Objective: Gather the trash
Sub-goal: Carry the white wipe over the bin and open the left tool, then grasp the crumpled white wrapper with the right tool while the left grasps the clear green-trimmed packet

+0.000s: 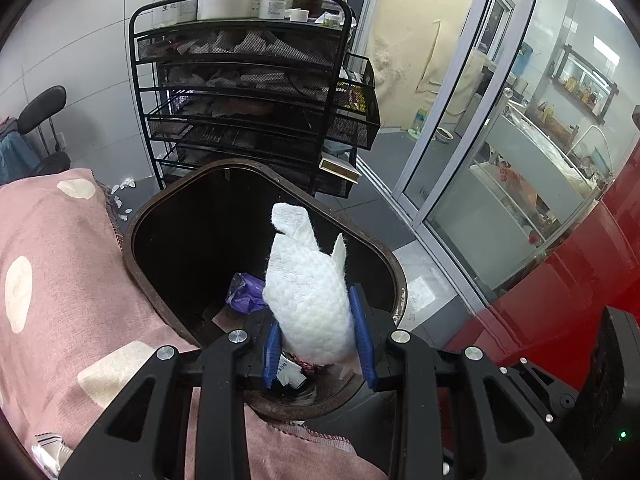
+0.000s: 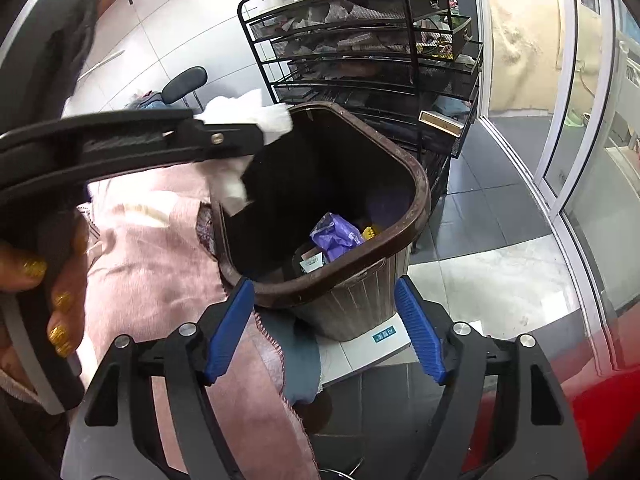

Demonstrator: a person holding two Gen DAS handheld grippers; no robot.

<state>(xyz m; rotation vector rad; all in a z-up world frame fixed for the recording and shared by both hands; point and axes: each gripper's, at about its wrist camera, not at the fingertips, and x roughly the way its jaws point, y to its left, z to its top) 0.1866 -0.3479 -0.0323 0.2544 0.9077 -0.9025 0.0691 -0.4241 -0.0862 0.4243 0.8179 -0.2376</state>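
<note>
My left gripper [image 1: 320,336] is shut on a crumpled white paper towel [image 1: 304,292] and holds it over the open brown trash bin [image 1: 132,240]. In the right wrist view the left gripper [image 2: 256,140] reaches in from the left, with the towel [image 2: 248,120] above the bin's near-left rim [image 2: 420,200]. Inside the bin lie a purple wrapper [image 2: 334,236] and small scraps. My right gripper [image 2: 324,328] is open and empty, just in front of the bin's outer wall.
A pink dotted cloth [image 1: 60,280] covers the surface left of the bin. A black wire rack [image 1: 248,112] with bottles on top stands behind it. Glass sliding doors [image 1: 480,160] are to the right. A red surface [image 1: 560,300] is at the lower right.
</note>
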